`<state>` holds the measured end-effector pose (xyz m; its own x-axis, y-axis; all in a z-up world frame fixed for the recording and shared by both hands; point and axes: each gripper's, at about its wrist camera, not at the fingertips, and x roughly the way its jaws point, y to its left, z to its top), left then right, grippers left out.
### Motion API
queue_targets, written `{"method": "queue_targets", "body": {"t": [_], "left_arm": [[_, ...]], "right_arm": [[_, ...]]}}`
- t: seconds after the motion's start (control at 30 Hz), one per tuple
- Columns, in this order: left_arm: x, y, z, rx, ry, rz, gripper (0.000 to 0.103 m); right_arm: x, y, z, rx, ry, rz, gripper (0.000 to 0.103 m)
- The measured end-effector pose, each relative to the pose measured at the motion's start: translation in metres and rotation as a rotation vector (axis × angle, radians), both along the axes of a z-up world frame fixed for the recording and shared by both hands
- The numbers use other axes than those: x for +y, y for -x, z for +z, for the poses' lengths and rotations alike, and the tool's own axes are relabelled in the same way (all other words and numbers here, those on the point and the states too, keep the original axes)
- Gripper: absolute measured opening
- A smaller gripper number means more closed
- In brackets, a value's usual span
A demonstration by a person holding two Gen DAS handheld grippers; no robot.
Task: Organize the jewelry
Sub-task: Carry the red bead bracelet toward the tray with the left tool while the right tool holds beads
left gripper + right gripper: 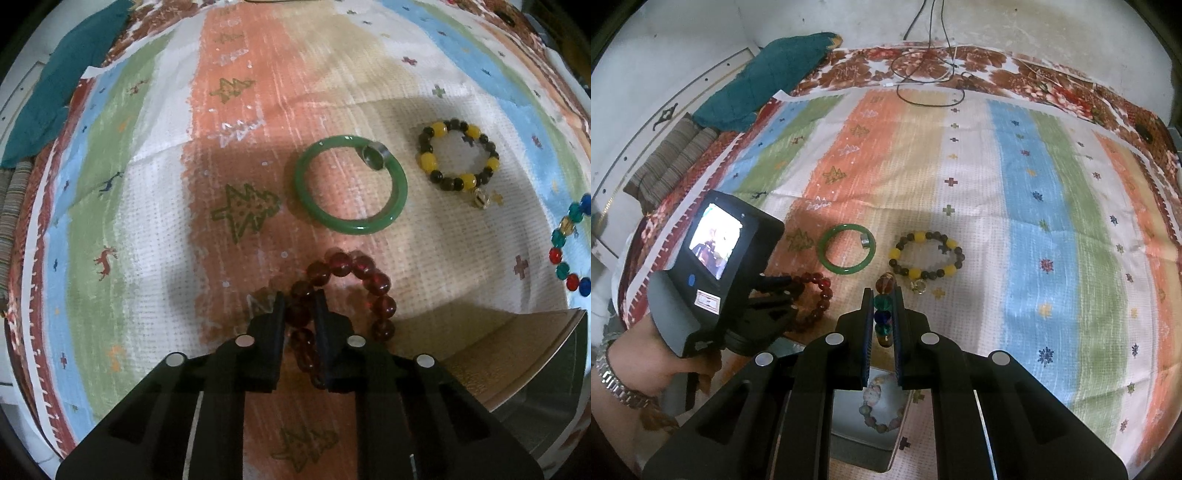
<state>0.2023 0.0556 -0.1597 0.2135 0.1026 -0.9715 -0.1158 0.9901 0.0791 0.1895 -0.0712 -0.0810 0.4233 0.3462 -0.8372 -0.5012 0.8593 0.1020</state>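
**Left wrist view: two beaded bracelets gripped at once**

The red bead bracelet [334,295] is pinched by the left gripper [300,301] over the striped cloth [155,155]. The multicoloured bracelet [884,314] is clamped by the right gripper [882,295] above the tray [849,428]. Round beads may be squeezed out sideways.

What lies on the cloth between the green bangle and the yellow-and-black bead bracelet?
Nothing: between the green bangle and the yellow-and-black bead bracelet only bare cloth shows, in both wrist views.
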Motion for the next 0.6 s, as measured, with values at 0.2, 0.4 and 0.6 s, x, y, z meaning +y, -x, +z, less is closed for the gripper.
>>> {"method": "queue_targets", "body": {"t": [0.2,0.4,0.6], "left_arm": [[-0.006,0.022,0.054,-0.143,0.067,0.007,0.013],[-0.025,0.043,0.098,-0.265,0.087,-0.018,0.012],[-0.027,0.054,0.125,-0.351,0.129,-0.033,0.013]], "right_arm": [[-0.005,0.006,0.004,-0.017,-0.007,0.004,0.010],[-0.008,0.013,0.007,-0.028,-0.013,0.004,0.011],[-0.011,0.019,0.008,-0.038,-0.010,-0.003,0.011]]}}
